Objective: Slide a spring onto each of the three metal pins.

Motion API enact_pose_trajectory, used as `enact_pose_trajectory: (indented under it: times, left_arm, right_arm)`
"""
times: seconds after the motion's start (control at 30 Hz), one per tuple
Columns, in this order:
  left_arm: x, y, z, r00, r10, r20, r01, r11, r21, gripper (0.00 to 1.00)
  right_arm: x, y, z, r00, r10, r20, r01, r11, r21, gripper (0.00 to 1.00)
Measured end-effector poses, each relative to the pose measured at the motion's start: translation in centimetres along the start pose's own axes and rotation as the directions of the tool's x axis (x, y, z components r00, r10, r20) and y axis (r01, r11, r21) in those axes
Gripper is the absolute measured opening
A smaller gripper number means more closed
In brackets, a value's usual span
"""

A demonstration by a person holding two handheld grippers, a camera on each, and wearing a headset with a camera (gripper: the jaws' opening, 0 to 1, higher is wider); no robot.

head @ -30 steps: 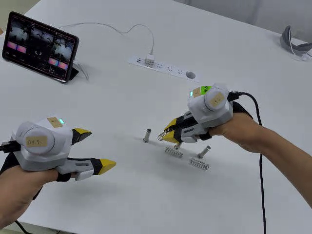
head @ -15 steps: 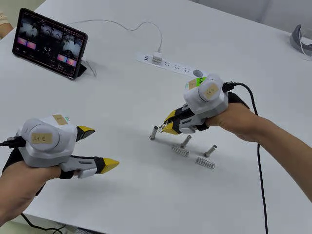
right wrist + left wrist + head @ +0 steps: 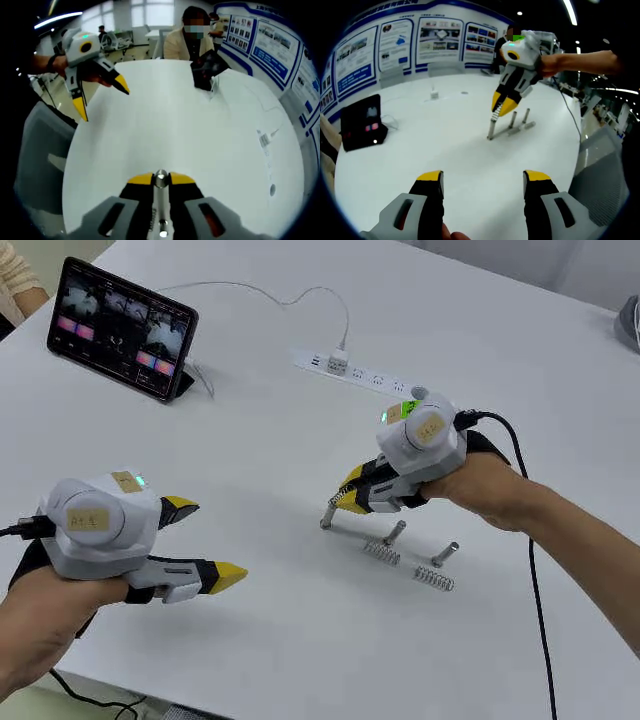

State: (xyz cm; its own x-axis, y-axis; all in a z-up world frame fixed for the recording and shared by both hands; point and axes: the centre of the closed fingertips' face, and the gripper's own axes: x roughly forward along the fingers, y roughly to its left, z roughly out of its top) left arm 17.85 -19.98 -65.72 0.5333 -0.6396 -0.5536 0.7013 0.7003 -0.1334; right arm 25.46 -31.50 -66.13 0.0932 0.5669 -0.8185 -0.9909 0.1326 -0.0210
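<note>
White surface (image 3: 250, 440), hall with wall posters (image 3: 395, 45) behind. Tablet (image 3: 120, 328) at 10 o'clock, power strip (image 3: 355, 375) at 12 o'clock, both well apart from the work.

Change over the last 1 s: right gripper (image 3: 348, 498) has carried its spring (image 3: 494, 116) from beside the first pin (image 3: 327, 517) to right over the pin's top. In the left gripper view, spring and pin now sit in 1 line, with the spring's lower end at the pin tip. Can't tell if any coils are over it yet. The head camera shifted too, so the layout's apparent drift isn't real.

Right gripper: jaws pressed together, pinching the spring. Left gripper (image 3: 210, 540): jaws spread, empty, still hovering at 8 o'clock, well apart from the pins.

Middle pin (image 3: 395, 532) and last pin (image 3: 445, 554) stand bare, running toward 4 o'clock from the first pin. First spare spring (image 3: 381, 553) and second spare spring (image 3: 433, 579) lie flat just beside them.

Meaning: alignment looks done for pin 1, so I'd call it 0 of 3 finished. Next is likely a straight push down the pin axis, then release. Any tilt could buckle the spring or tip the pin.
</note>
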Motion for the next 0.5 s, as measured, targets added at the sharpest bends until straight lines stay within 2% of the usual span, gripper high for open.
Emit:
enact_pose_trajectory:
  times: [0.5]
  left_arm:
    - [-0.06, -0.50, 0.41, 0.9999, -0.010, 0.007, 0.010, 1.000, 0.002, 0.65]
  right_arm:
    - [1.02, -0.02, -0.11, 0.9993, 0.015, -0.034, -0.016, 1.000, -0.019, 0.13]
